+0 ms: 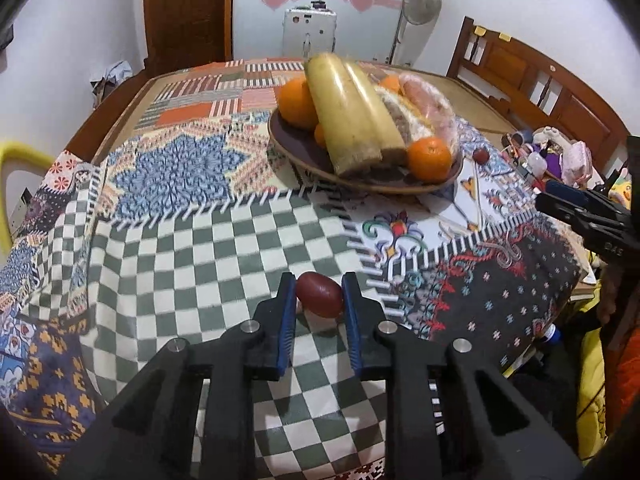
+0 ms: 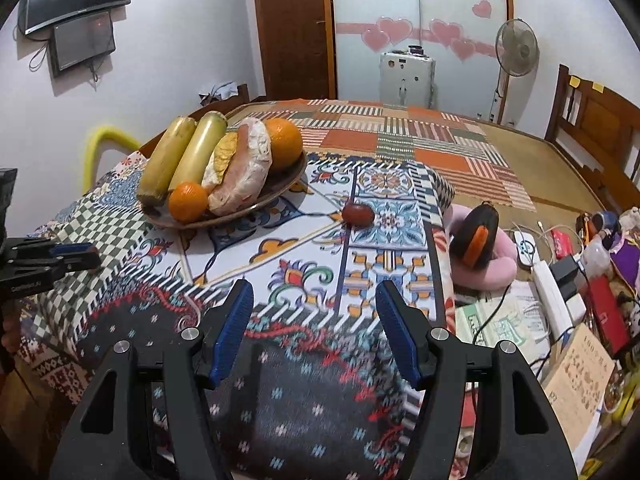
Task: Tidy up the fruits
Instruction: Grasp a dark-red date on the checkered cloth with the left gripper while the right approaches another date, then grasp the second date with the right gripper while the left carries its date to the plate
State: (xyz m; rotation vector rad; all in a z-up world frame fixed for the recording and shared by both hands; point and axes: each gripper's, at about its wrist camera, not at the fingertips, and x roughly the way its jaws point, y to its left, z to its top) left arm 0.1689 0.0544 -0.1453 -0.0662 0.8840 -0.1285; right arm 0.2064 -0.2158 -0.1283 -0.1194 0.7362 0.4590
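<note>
My left gripper is shut on a dark red jujube, held between its blue pads just above the checkered cloth. A brown plate holds two long yellow-green stalks, oranges and a bagged item. The plate also shows in the right wrist view. A second red jujube lies on the cloth right of the plate; it also shows in the left wrist view. My right gripper is open and empty above the cloth's front part, well short of that jujube.
The patchwork cloth covers the table. A pink cushion with a dark pouch sits at the cloth's right edge. Cables, a power strip, books and clutter fill the right side. A yellow chair stands at the left.
</note>
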